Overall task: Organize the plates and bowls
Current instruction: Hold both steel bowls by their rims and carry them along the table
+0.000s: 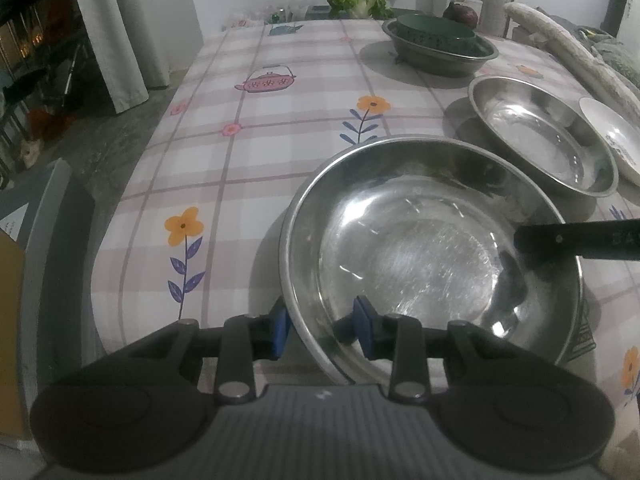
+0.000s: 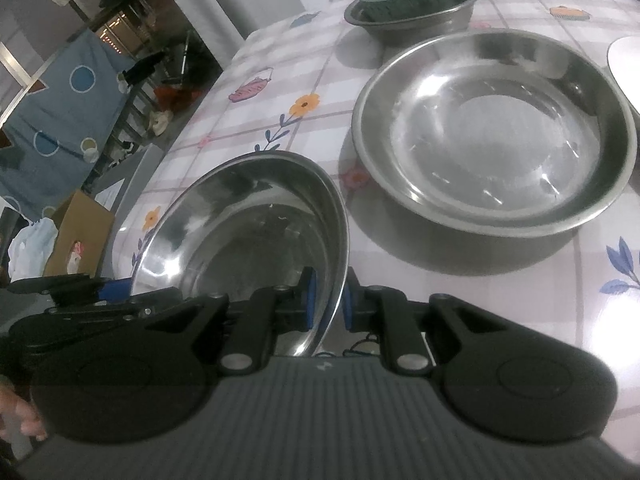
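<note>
Both claws, left claw (image 1: pixel 320 330) and right claw (image 2: pixel 329 304), clamp one steel bowl's (image 1: pixel 420 248) rim; second steel bowl (image 2: pixel 496 128) awaits stacking on the worktop (image 1: pixel 240 160).

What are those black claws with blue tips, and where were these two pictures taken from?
They are two pinching tools, one in each of a person's hands. Each carries a camera looking along its fingers. One picture comes from the left gripper, the other from the right gripper. Both pinch the rim of the nearest shiny round steel bowl. On the checked flowery tablecloth also sit a second empty steel bowl, a farther steel bowl with a dark green bowl inside, and a white plate.
</note>
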The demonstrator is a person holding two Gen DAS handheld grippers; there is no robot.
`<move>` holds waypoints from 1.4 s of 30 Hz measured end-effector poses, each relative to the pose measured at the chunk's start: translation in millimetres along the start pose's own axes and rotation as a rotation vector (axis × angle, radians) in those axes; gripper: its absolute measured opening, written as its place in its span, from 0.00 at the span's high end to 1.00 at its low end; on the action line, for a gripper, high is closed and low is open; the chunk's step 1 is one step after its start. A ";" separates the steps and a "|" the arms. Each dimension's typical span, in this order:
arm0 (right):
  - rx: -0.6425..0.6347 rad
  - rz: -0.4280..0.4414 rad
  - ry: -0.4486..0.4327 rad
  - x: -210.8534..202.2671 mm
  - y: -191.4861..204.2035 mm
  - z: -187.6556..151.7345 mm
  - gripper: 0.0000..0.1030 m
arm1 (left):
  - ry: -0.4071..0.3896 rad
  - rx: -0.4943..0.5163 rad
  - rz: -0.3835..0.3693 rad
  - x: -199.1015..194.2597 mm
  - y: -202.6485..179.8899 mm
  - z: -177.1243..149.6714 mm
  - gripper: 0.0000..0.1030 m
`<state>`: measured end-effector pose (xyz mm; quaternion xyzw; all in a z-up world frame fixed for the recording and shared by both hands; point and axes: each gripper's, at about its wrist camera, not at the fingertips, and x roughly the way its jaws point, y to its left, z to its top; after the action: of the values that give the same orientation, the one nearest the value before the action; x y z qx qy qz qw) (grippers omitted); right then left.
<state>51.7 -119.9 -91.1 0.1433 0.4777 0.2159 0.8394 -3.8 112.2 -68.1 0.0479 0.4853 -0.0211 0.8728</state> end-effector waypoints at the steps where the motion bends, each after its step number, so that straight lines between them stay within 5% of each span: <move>1: 0.002 0.002 0.000 0.2 -0.2 0.2 0.87 | 0.001 -0.001 0.000 0.0 0.0 0.0 0.66; 42: -0.010 0.009 -0.018 -4.4 5.1 -3.5 0.84 | -0.015 -0.019 0.006 -2.8 0.7 2.5 0.62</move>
<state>45.5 -117.6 -87.3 0.1430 0.4684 0.2208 0.8435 -3.2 112.7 -64.4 0.0411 0.4787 -0.0144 0.8769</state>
